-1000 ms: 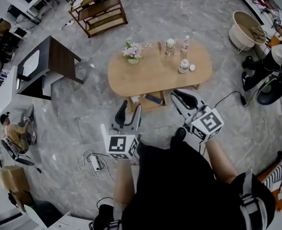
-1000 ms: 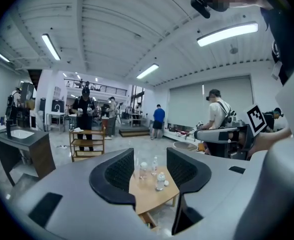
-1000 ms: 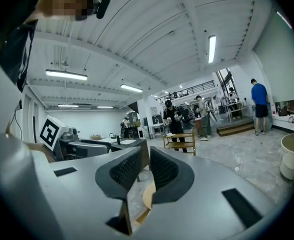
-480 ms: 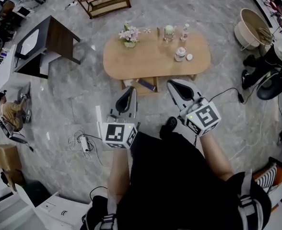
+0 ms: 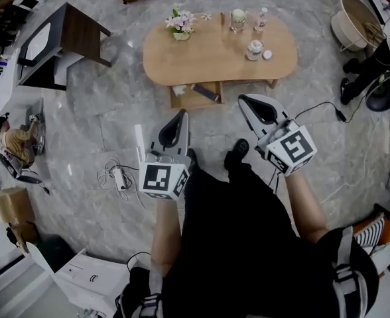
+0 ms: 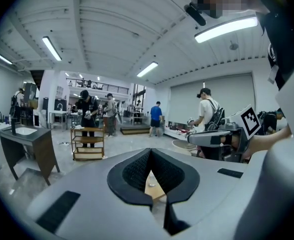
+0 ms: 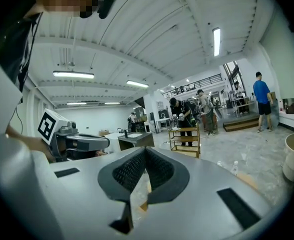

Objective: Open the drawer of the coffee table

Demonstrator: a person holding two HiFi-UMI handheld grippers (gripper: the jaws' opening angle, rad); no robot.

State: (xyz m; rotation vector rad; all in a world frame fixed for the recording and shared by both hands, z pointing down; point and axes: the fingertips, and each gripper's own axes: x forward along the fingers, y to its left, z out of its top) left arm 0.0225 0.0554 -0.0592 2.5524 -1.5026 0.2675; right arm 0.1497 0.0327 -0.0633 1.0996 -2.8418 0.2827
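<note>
— Since the left gripper point(image 5: 183, 113) and the right gripper point(image 5: 243, 101) both have their jaws pressed together on nothing, what could go wrong at the drawer?

— They cannot take hold until the jaws spread, and both hang well apart from it. A closed tip pushed at the light-wood drawer point(image 5: 192, 101) would likely skid off or shove it inward. A sharp tug could rock the oval light-wood desk point(image 5: 201, 61) and topple the small vase of pink flowers point(image 5: 180, 24) at 11 o'clock on its top, or the clear plastic bottle point(image 5: 261, 18) at 1 o'clock.

— Where is the drawer, and how does it lie?

— At 12 o'clock from the person, under the desk's near edge. Its long side runs from 9 to 3 o'clock, like the desk's. Its front faces 6 o'clock, so I judge it slides that way. It seems to jut out slightly, but I cannot tell how far.
</note>
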